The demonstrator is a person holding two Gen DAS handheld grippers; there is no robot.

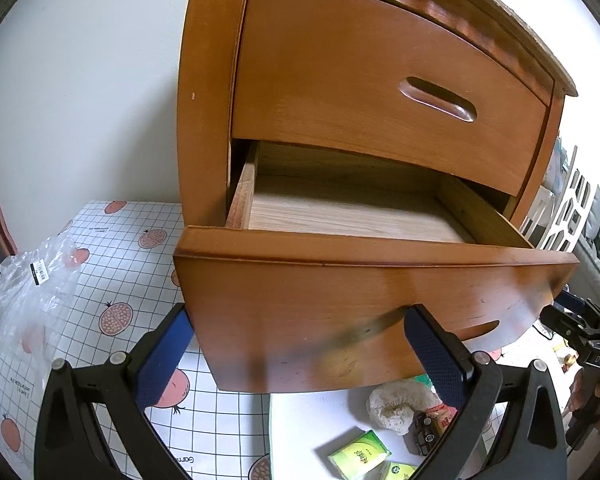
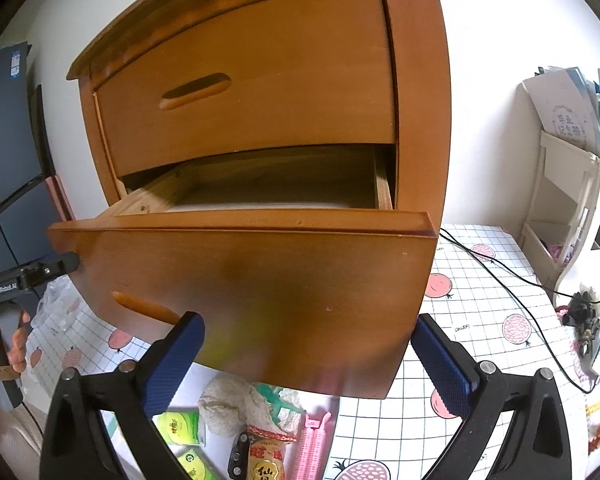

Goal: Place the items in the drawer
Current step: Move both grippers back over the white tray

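Note:
A wooden cabinet stands on the table with its upper drawer [image 1: 380, 80] closed and its lower drawer [image 1: 340, 220] pulled out, nothing showing on its pale bottom. My left gripper [image 1: 300, 348] is open just in front of the lower drawer's front panel [image 1: 320, 304]. My right gripper [image 2: 308, 352] is open too, facing the same panel [image 2: 260, 280] from the right. Below the drawer lie green tissue packs [image 1: 358, 456], a cream lace cloth [image 2: 236, 404], a snack packet [image 2: 266, 456], a pink clip [image 2: 310, 440] and a small dark item [image 2: 238, 456].
A checked cloth with fruit prints [image 1: 120, 280] covers the table. A crumpled clear plastic bag [image 1: 28, 300] lies at the left. A white shelf unit [image 2: 560, 184] and a black cable [image 2: 500, 268] are at the right. A person's hand [image 2: 16, 348] grips the left gripper's handle.

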